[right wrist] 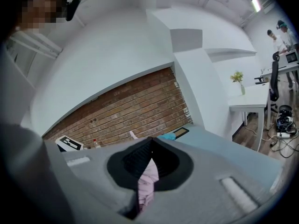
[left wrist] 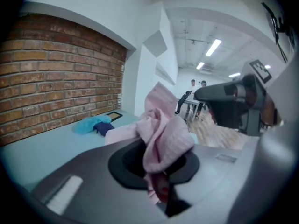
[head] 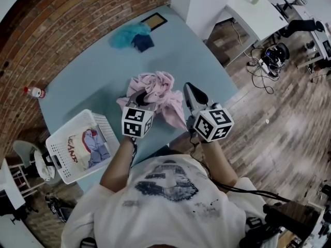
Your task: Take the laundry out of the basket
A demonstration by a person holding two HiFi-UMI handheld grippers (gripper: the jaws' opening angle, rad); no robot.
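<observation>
Left gripper (head: 138, 98) and right gripper (head: 189, 92) both pinch the pink cloth (head: 161, 93), thin bites, so it might slip mid-lift.

Dark block lettering runs across a white garment (head: 76, 146) lying in the laundry basket (head: 58, 165) at 8 o'clock in the head view. Turned sideways and small, it cannot be read with confidence. The square black-and-white codes on the left cube (head: 137, 122) and right cube (head: 213, 123) carry no letters. The dark print on the person's white T-shirt (head: 165, 185) shows no legible words.
</observation>
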